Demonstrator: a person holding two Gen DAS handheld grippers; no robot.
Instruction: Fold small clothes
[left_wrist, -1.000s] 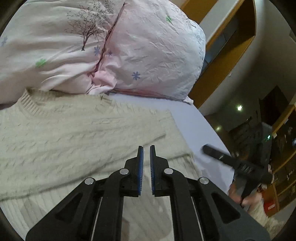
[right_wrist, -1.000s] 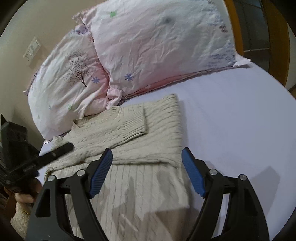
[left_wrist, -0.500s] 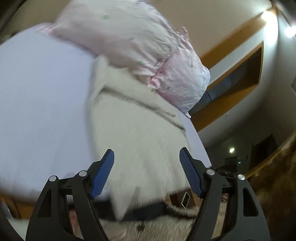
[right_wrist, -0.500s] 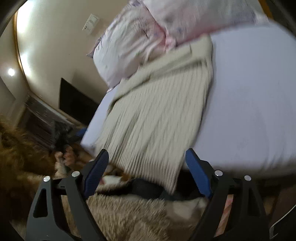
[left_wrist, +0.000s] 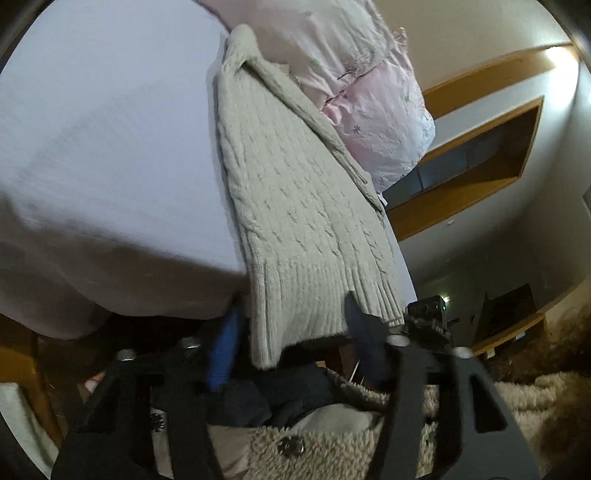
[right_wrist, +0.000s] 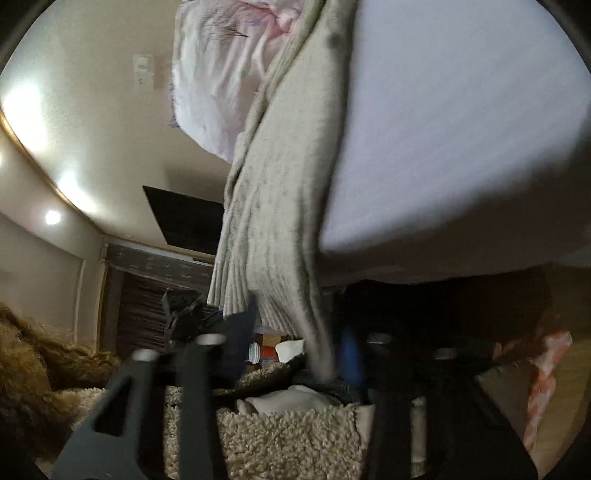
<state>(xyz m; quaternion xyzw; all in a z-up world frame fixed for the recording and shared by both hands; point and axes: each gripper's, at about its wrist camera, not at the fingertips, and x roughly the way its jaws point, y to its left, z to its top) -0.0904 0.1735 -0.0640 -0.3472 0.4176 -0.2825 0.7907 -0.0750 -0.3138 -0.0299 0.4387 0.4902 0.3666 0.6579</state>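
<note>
A cream cable-knit sweater (left_wrist: 295, 206) lies lengthwise on the bed with its ribbed hem hanging over the near edge; it also shows in the right wrist view (right_wrist: 280, 206). My left gripper (left_wrist: 291, 350) is open, low at the bed's edge, with the hem's left corner hanging between its blue-padded fingers (left_wrist: 221, 354). My right gripper (right_wrist: 299, 343) is open below the bed's edge, with the hem's right corner hanging between its fingers. The right view is blurred.
The bed has a pale lilac sheet (left_wrist: 103, 140). Pink pillows (left_wrist: 369, 96) lie at its far end. A fluffy beige garment (left_wrist: 332, 450) of the person is right below both grippers. A wooden wall niche (left_wrist: 472, 162) and a dark screen (right_wrist: 184, 225) are behind.
Both grippers have dropped from above the sweater to the bed's near edge and now frame the hanging hem. The left gripper was shut a second ago and is now open.
</note>
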